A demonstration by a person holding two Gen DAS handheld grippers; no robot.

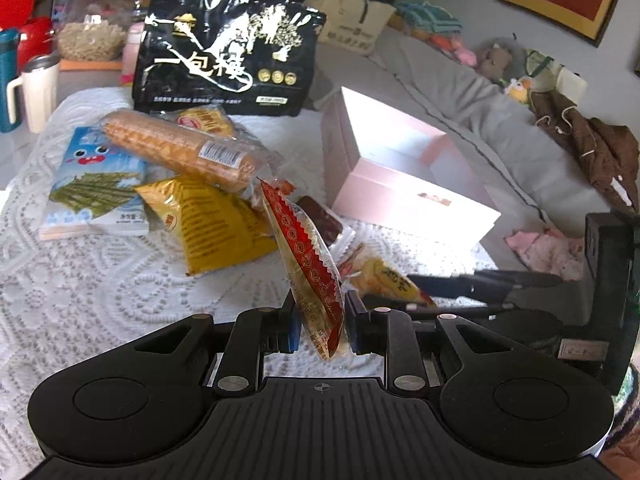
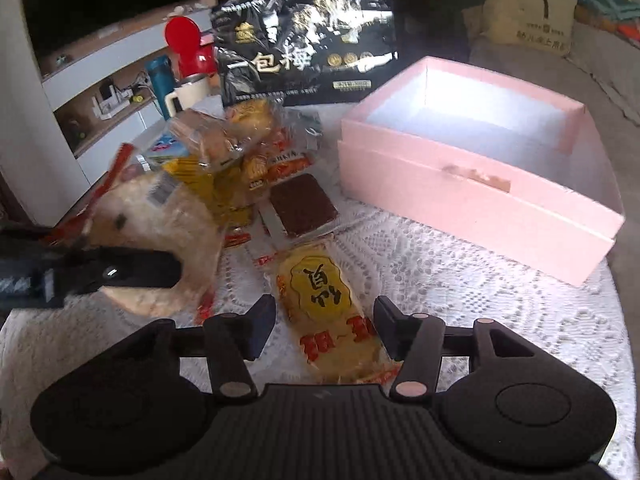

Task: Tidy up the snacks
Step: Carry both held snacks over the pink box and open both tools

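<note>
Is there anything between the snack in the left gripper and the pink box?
Nothing visible. The left gripper holds the red-and-white snack packet above the lace cloth; the open pink box sits beyond it to the right, with only low packets lying below the path.

A white mug (image 1: 34,90), a teal bottle (image 1: 8,76) and a brown jacket (image 1: 592,148) lie around.
</note>
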